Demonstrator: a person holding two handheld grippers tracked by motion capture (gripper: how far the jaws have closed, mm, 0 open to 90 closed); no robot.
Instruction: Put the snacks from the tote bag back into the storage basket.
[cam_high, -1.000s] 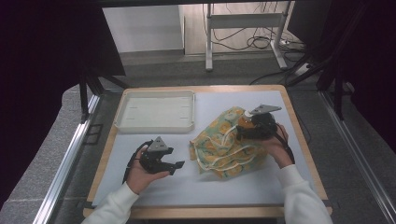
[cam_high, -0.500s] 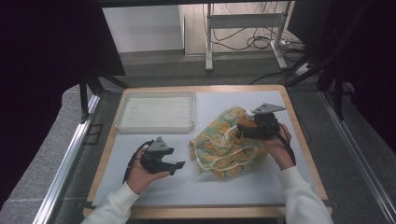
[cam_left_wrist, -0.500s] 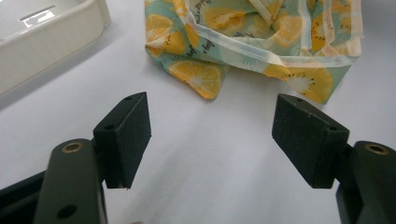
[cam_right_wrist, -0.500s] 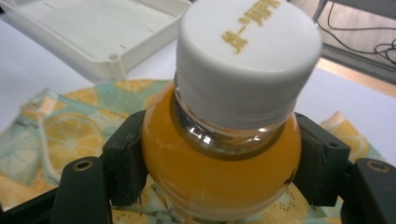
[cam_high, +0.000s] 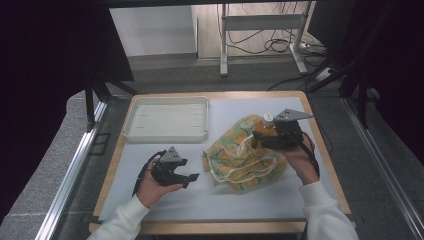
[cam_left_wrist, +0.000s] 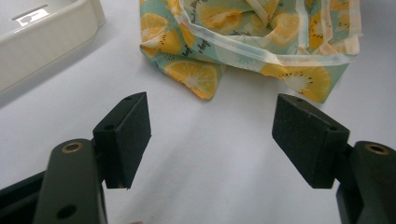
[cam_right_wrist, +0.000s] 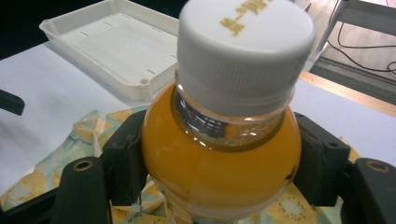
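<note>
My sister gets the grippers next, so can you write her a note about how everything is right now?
Right gripper: shut on the orange juice bottle, held over the fruit-print bag.
Left gripper: open, holding nothing, over bare table short of the bag's edge.
White tray: nothing in it, at the table's far left.
Done: bottle gripped and out of the bag.
Left: probably set the bottle in the tray.
</note>
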